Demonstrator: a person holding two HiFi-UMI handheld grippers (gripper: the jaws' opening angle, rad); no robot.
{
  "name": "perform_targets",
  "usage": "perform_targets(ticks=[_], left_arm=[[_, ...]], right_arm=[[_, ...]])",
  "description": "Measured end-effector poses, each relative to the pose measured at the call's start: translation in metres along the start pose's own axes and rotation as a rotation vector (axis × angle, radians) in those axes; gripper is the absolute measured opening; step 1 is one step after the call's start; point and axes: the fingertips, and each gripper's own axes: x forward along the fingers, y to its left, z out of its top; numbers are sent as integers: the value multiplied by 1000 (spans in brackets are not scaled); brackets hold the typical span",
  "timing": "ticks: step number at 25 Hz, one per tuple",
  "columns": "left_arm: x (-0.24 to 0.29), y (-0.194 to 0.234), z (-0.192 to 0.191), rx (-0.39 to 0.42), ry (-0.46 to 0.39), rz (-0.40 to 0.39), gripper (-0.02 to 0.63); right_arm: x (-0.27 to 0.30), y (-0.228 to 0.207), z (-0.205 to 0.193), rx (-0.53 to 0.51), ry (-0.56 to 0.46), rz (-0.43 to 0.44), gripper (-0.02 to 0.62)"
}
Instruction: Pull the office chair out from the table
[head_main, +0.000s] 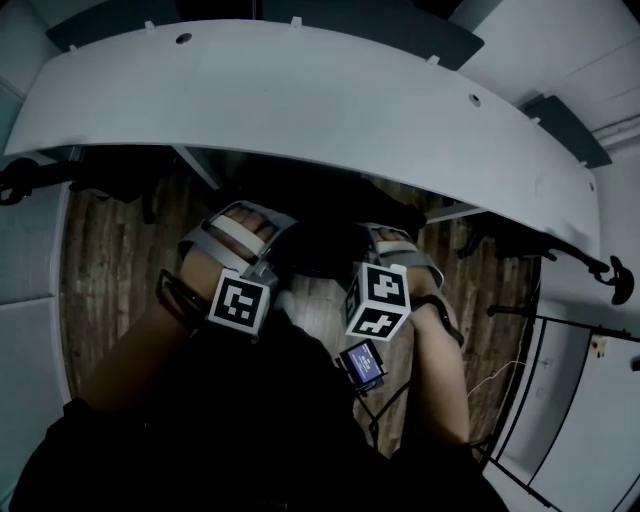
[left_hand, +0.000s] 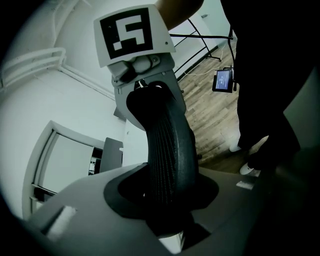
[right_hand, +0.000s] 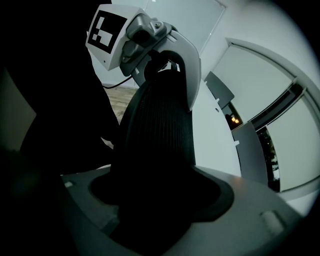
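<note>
The office chair shows only as the dark, ribbed top of its back (head_main: 318, 245), tucked close under the curved white table (head_main: 300, 90). Both grippers straddle that top rim from above, side by side. My left gripper (head_main: 245, 228) has its jaws pressed on the rim (left_hand: 170, 150), which fills the gap between them. My right gripper (head_main: 393, 245) reaches over the same rim (right_hand: 155, 145) with its jaws wide and the rim between them; no pad is seen pressing. Each gripper view shows the other gripper at the far end of the rim. The seat and base are hidden.
Wooden floor (head_main: 100, 260) lies under the table, with table legs (head_main: 200, 165) at the back. Black stands (head_main: 560, 250) and a thin frame (head_main: 540, 400) rise at the right. A small lit screen (head_main: 362, 365) hangs by the right forearm. The person's dark-clothed body fills the foreground.
</note>
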Motion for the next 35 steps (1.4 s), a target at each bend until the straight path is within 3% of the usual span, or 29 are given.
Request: perform_targets(ticks=[8, 12, 23, 35], left_arm=[[-17, -29, -1, -1, 37, -23, 172], [-35, -45, 3, -17, 24, 18, 179], [-105, -109, 17, -18, -45, 148, 195], [-195, -201, 39, -6, -73, 170, 195]], right_arm=[[2, 27, 15, -6, 10, -22, 350], [1, 53, 21, 14, 18, -16, 350], [-13, 150, 76, 90, 24, 9, 351], [-32, 267, 134, 116, 33, -9, 351]])
